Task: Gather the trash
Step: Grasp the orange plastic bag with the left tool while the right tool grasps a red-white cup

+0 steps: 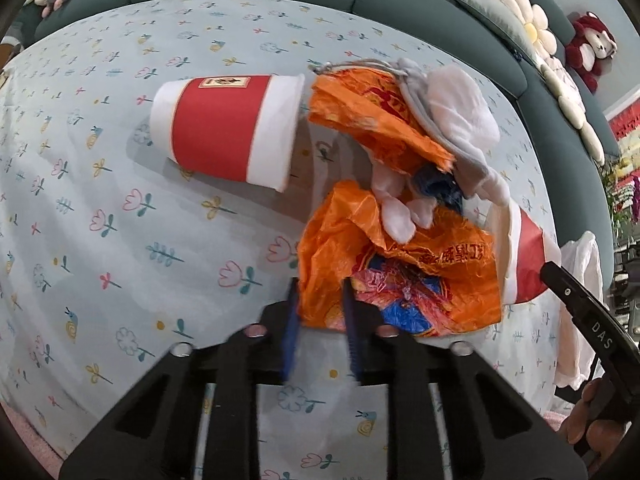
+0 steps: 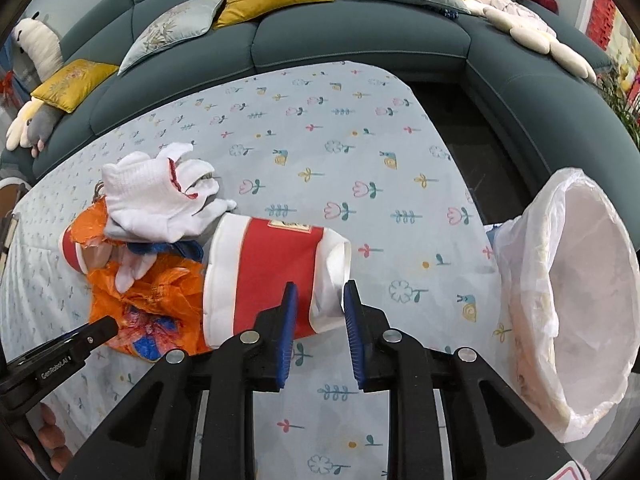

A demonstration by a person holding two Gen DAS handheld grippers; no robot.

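Note:
A trash pile lies on the flowered tablecloth (image 1: 80, 208). It holds a crumpled orange plastic bag (image 1: 400, 268), white socks (image 1: 456, 108) and two red-and-white paper cups on their sides. My left gripper (image 1: 320, 286) is shut on the bag's near edge. One cup (image 1: 224, 132) lies free at the left. My right gripper (image 2: 320, 286) is shut on the base end of the other cup (image 2: 264, 280), whose wall looks squashed. The left gripper's finger (image 2: 92, 334) shows against the bag (image 2: 160, 304). The free cup (image 2: 72, 252) is mostly hidden behind the socks (image 2: 156, 200).
A bin with a white liner (image 2: 580, 280) stands just past the table's right edge, mouth tilted toward me. A teal sofa (image 2: 360, 40) with cushions and plush toys wraps the far side. A dark gap (image 2: 460, 128) separates table and sofa.

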